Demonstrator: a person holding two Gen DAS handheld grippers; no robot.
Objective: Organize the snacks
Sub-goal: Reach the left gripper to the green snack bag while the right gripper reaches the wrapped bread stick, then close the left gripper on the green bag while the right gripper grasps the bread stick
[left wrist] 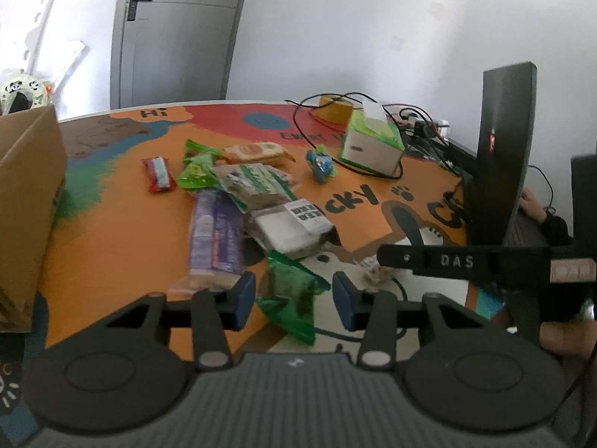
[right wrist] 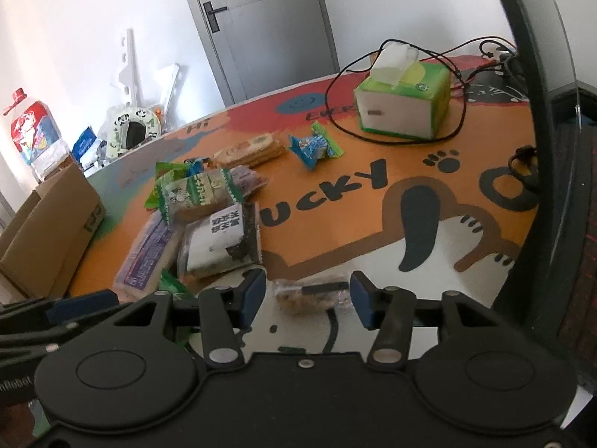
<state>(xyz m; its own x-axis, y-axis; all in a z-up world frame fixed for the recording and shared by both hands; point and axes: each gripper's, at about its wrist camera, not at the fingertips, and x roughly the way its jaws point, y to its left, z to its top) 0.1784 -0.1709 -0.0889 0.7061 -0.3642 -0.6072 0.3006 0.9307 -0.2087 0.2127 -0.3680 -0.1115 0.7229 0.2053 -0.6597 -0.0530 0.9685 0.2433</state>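
Left claw [left wrist: 294,296]: part open, straddling green packet [left wrist: 292,295], pads not touching.
Right claw [right wrist: 309,296]: part open around clear-wrapped brown snack [right wrist: 306,298] on tabletop [right wrist: 373,224], gaps both sides.

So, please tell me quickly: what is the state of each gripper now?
Left gripper: open, green snack packet between the pads, not pressed.
Right gripper: open, brown snack bar between the pads, not gripped.
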